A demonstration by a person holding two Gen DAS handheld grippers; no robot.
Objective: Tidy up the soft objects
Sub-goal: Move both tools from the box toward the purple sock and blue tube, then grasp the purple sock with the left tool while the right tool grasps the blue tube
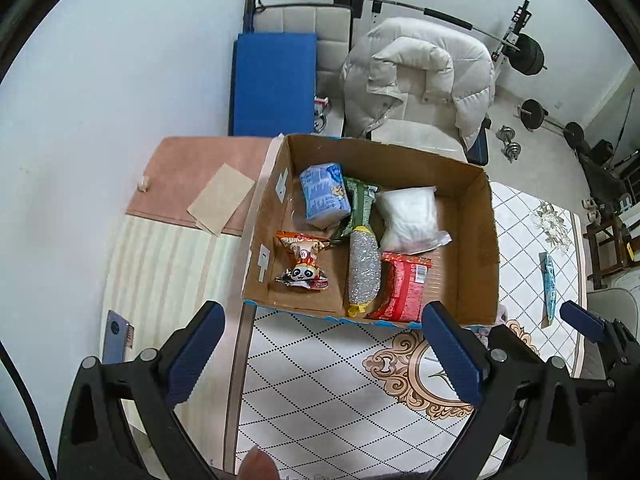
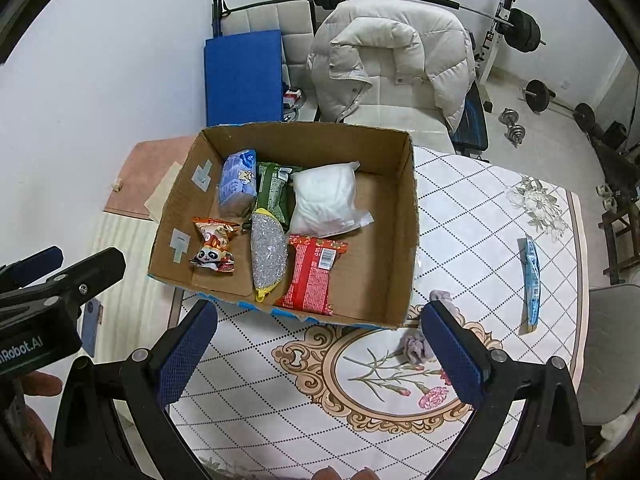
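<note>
An open cardboard box [image 1: 472,240] [image 2: 396,216] stands on the patterned table. In it lie a blue tissue pack [image 1: 324,194] [image 2: 238,180], a green packet [image 1: 360,204] [image 2: 274,188], a white plastic bag [image 1: 408,214] [image 2: 324,198], a silver scrubber [image 1: 364,268] [image 2: 269,252], a red snack pack [image 1: 404,286] [image 2: 314,276] and a panda snack [image 1: 302,262] [image 2: 212,248]. A purple cloth [image 2: 416,346] and a blue sachet [image 1: 549,284] [image 2: 532,284] lie on the table outside the box. My left gripper [image 1: 324,354] and right gripper [image 2: 320,350] are open and empty, held above the table in front of the box.
A phone [image 1: 116,336] lies on the striped mat at the left. A brown paper piece [image 1: 220,198] rests on a pink mat behind it. A chair with a white down jacket [image 2: 388,56] stands behind the table, with gym weights beyond.
</note>
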